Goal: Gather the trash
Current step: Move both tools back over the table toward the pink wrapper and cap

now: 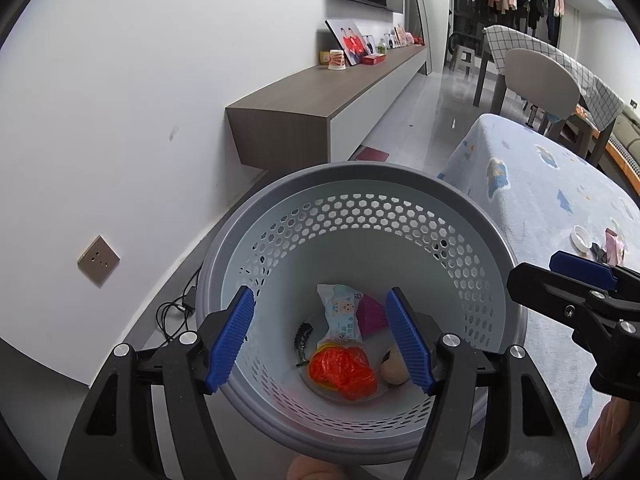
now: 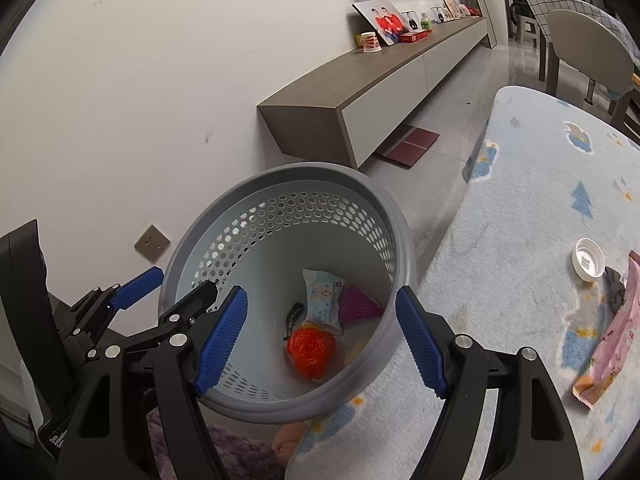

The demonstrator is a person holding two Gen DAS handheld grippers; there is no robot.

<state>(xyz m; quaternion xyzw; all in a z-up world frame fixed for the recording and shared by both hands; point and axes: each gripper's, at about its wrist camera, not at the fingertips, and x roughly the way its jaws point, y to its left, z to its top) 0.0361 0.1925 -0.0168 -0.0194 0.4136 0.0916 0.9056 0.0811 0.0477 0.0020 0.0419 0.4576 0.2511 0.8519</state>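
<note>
A grey perforated waste basket stands beside a surface covered in light blue patterned cloth. Inside it lie a red crumpled bag, a wet-wipes pack, a magenta wrapper, a small black piece and a beige ball. My left gripper hangs open over the basket mouth with nothing between its fingers. My right gripper is open and empty above the basket's right rim. On the cloth lie a white cap, a dark scrap and a pink wrapper.
A low floating wood cabinet runs along the white wall, with framed photos and a paper cup on it. A wall socket and black cables sit left of the basket. A chair and a checked-cloth table stand behind.
</note>
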